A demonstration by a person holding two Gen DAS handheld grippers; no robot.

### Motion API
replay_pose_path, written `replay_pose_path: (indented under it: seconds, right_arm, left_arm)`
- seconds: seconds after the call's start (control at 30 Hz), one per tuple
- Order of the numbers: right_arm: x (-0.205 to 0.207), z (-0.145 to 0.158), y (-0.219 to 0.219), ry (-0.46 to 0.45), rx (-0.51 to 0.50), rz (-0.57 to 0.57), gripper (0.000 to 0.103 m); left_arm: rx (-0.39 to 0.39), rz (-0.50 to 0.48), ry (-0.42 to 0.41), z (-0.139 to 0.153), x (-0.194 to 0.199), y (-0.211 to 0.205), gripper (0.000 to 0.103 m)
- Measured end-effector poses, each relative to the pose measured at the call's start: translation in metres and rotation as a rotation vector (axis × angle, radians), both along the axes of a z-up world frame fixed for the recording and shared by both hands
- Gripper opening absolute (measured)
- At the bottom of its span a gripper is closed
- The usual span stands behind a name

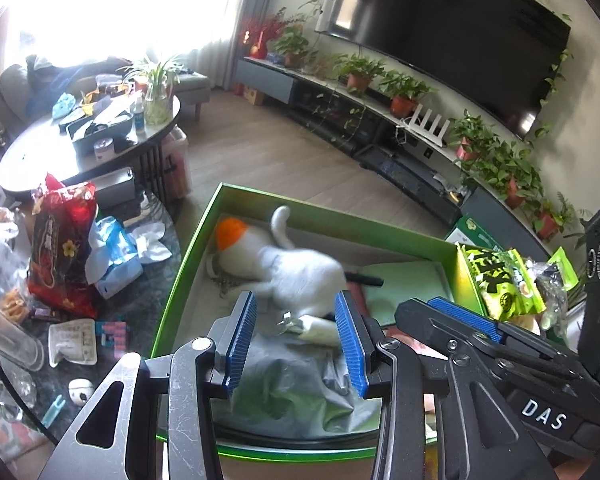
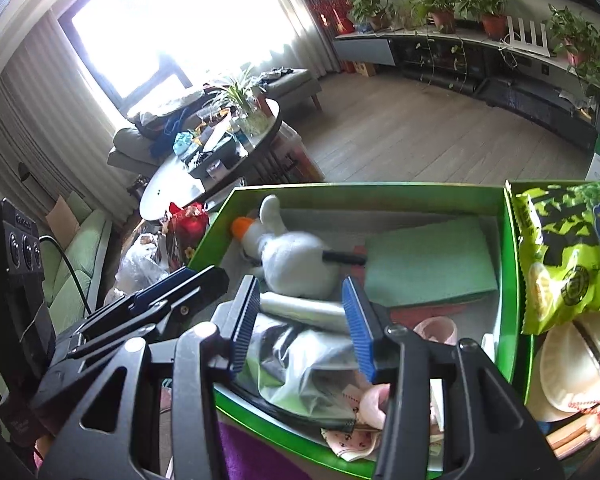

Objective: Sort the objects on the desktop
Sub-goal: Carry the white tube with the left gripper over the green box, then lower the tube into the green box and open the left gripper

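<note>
A green open box (image 1: 188, 264) (image 2: 360, 192) fills both wrist views. Inside it a white plush toy (image 1: 296, 276) (image 2: 296, 264) with an orange head lies blurred, beside a black pen (image 1: 364, 279) (image 2: 344, 257) and a green pad (image 1: 404, 284) (image 2: 428, 264). A white tube (image 1: 320, 326) (image 2: 304, 310) and a crumpled clear plastic bag (image 1: 292, 376) (image 2: 296, 360) lie at the front. My left gripper (image 1: 295, 298) hovers open over the bag and tube. Just to its right, my right gripper (image 2: 300, 282) is open above the same bag. No pad presses on anything.
A green snack bag (image 1: 500, 284) (image 2: 568, 252) leans at the box's right wall, over pale round fans (image 2: 572, 372). Left of the box sit a red snack bag (image 1: 62, 248), a blue tissue pack (image 1: 114, 256) and a white case (image 1: 80, 390). A cluttered coffee table (image 1: 40, 160) stands behind.
</note>
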State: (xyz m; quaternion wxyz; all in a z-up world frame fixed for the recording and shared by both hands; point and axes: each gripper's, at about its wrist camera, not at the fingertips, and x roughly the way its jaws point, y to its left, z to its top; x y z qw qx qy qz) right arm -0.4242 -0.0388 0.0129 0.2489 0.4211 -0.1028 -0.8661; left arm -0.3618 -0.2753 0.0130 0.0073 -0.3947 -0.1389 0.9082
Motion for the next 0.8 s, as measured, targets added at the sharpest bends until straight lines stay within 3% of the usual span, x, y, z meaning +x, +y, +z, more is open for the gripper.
replay_pose_path:
  seconds: [0.23, 0.8]
  right_arm:
    - [0.010, 0.004, -0.004, 0.005, 0.028, 0.006, 0.044]
    - [0.049, 0.053, 0.017, 0.072, 0.075, 0.019, 0.045]
  left_arm:
    - [-0.012, -0.005, -0.008, 0.000, 0.005, 0.003, 0.040]
    - [-0.034, -0.048, 0.061, 0.049, 0.047, 0.030, 0.040]
